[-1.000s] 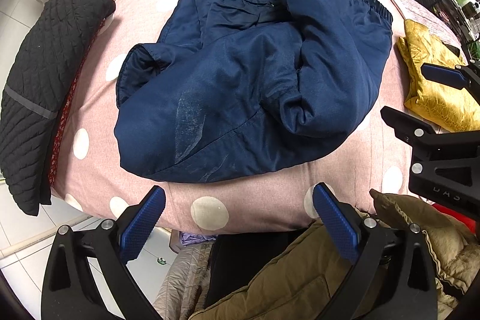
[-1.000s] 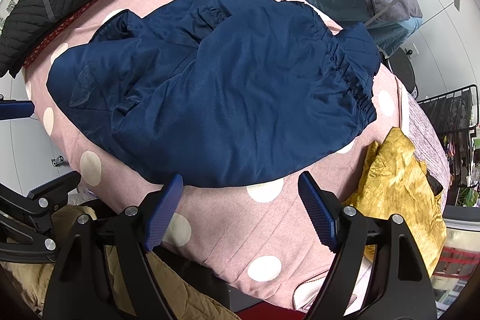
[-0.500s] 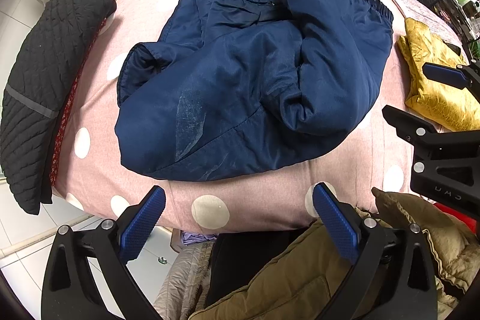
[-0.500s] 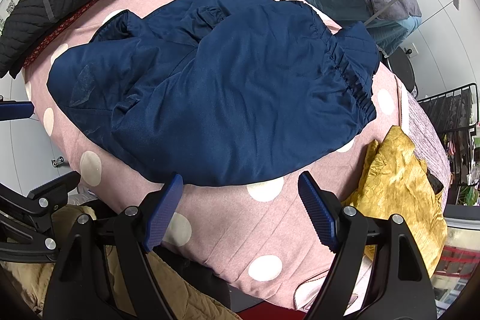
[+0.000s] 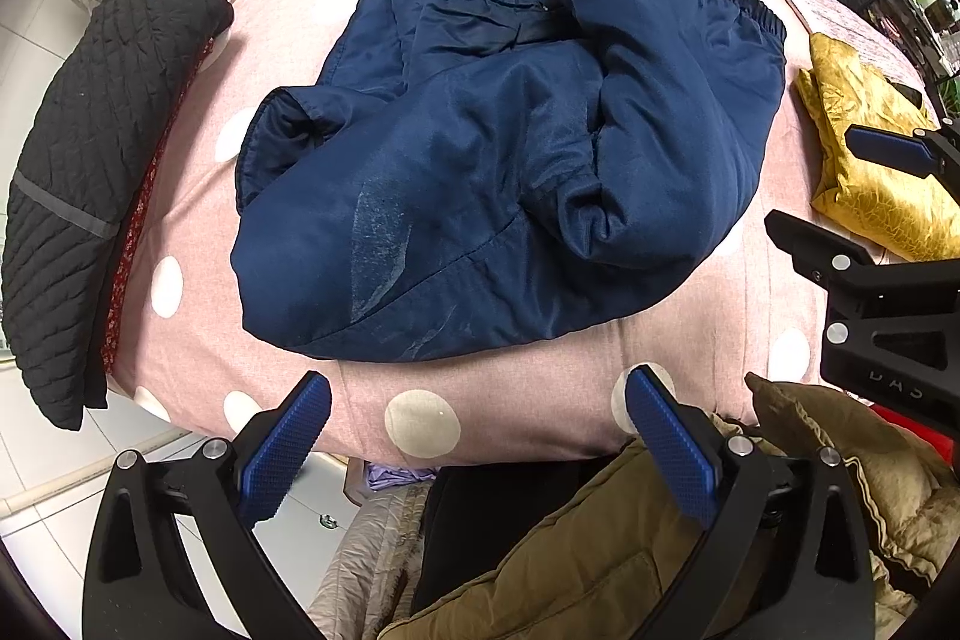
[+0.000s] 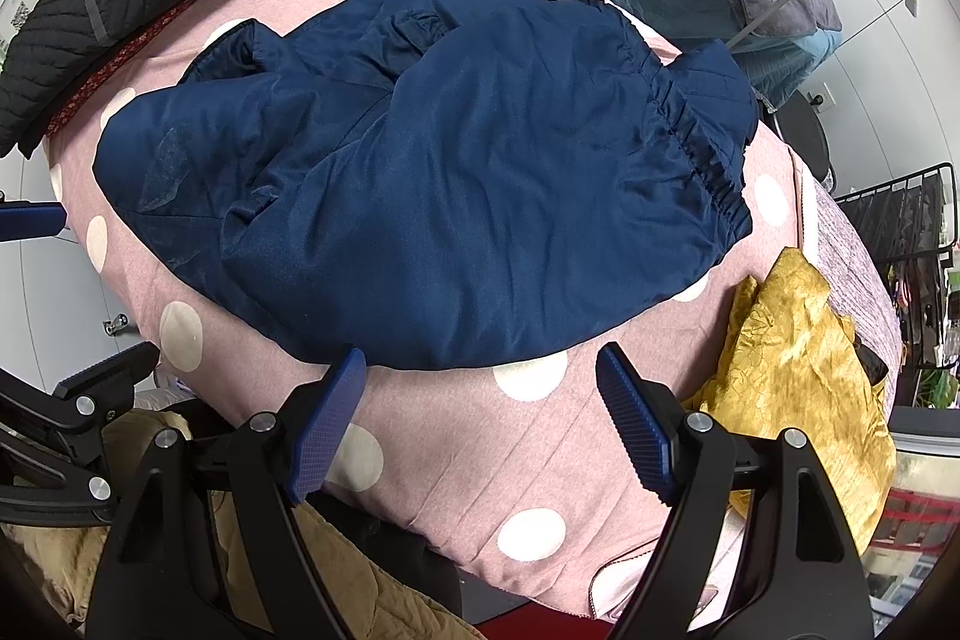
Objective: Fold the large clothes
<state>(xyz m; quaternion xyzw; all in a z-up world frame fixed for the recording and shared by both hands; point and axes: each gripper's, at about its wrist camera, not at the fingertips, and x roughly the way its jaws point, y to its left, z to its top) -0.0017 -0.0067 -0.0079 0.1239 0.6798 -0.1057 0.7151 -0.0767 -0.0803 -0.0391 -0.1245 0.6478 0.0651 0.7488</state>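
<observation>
Nothing has changed over the last second: the navy jacket (image 5: 480, 172) lies bundled in the middle of the pink dotted bed (image 5: 510, 400), partly folded. The left gripper (image 5: 474, 436) and right gripper (image 6: 480, 418) hover over the near edge, fingers wide and empty, so the next fold has not begun.

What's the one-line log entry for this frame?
phase: pre-grasp | left gripper: open, empty | right gripper: open, empty | navy jacket: bunched on polka-dot cover, unfolded
</observation>
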